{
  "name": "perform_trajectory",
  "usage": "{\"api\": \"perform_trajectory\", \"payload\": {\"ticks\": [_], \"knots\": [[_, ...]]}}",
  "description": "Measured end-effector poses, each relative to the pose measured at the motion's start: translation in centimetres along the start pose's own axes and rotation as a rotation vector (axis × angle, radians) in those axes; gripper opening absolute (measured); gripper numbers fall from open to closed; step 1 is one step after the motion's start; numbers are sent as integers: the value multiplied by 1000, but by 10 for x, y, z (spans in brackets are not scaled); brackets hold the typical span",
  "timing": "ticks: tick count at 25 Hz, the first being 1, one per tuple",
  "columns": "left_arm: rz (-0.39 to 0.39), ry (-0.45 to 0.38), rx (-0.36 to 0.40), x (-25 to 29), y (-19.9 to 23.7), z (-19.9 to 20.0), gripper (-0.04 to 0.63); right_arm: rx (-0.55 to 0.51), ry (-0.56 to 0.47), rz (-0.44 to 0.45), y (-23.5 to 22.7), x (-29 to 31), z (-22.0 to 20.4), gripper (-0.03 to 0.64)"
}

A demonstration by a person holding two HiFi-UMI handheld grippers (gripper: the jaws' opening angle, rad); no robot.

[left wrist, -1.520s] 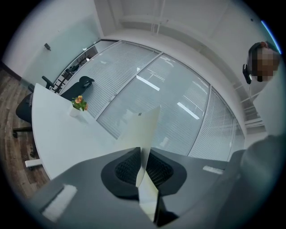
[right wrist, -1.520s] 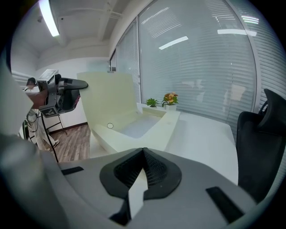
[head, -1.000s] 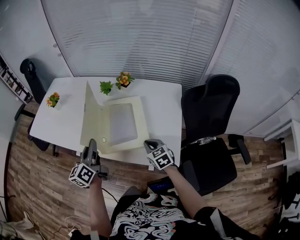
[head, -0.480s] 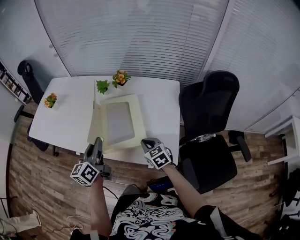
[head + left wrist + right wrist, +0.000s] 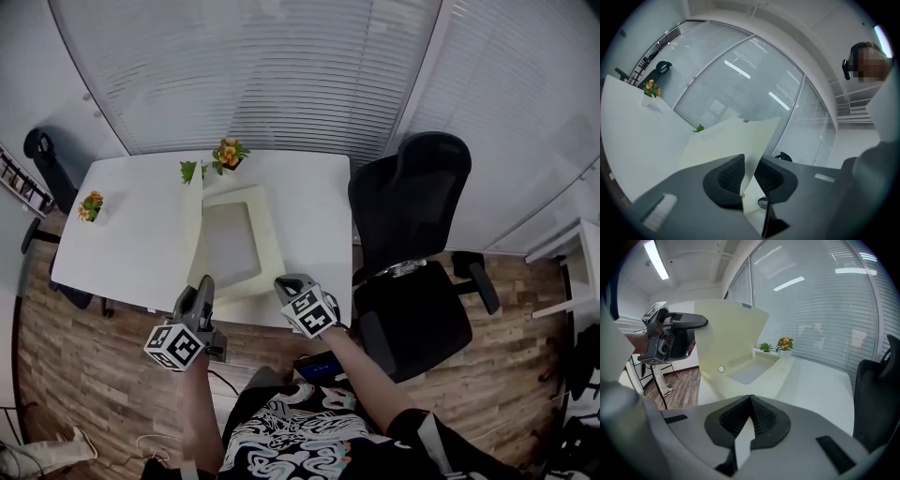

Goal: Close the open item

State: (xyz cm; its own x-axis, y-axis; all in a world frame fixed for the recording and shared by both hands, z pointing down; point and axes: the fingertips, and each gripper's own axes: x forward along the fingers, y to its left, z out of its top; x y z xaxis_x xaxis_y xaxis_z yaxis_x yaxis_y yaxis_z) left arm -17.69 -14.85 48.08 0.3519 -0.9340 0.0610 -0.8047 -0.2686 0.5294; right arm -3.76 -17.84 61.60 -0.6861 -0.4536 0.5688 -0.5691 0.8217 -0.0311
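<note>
A flat cream box (image 5: 269, 234) lies on the white table (image 5: 122, 248), its base showing a grey window. Its lid (image 5: 193, 225) stands about upright along the left side. My left gripper (image 5: 204, 284) is at the lid's near corner; in the left gripper view the lid (image 5: 726, 140) rises right ahead and its edge runs into the gap of the left gripper (image 5: 749, 176). Its jaws have just been opening and stand slightly apart. My right gripper (image 5: 281, 281) is shut and empty by the box's front right corner; the box (image 5: 754, 369) lies ahead of the right gripper (image 5: 750, 404).
Small potted plants (image 5: 225, 152) stand at the table's back edge, and another one (image 5: 90, 204) at the far left. A black office chair (image 5: 412, 244) is close on the right of the table. Window blinds run behind.
The lid has swung from leaning open to the left up to about upright. My left gripper has moved right along with it. The right gripper has stayed put.
</note>
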Motion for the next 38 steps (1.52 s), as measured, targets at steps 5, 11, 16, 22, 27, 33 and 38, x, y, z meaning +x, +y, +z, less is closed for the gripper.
{"api": "perform_trajectory", "payload": {"ticks": [5,11,16,22,27,33,38], "knots": [[-19,78,73,12,-11,-18,57,4,4,7,0,0,-2,3],[-39,120,73,19,-18,-28,60,3,-4,12,0,0,-1,2],[-48,135,71,23,-18,-30,60,7,-19,14,0,1,0,2],[-59,196,95,31,-23,-42,64,-4,-2,17,0,-1,-2,2],[-68,232,106,36,-24,-47,66,-8,-12,22,-1,-1,2,2],[-78,289,142,42,-26,-58,67,0,-6,21,-1,-2,0,2],[-87,310,150,45,-26,-63,69,5,-10,23,-1,-2,0,2]]}}
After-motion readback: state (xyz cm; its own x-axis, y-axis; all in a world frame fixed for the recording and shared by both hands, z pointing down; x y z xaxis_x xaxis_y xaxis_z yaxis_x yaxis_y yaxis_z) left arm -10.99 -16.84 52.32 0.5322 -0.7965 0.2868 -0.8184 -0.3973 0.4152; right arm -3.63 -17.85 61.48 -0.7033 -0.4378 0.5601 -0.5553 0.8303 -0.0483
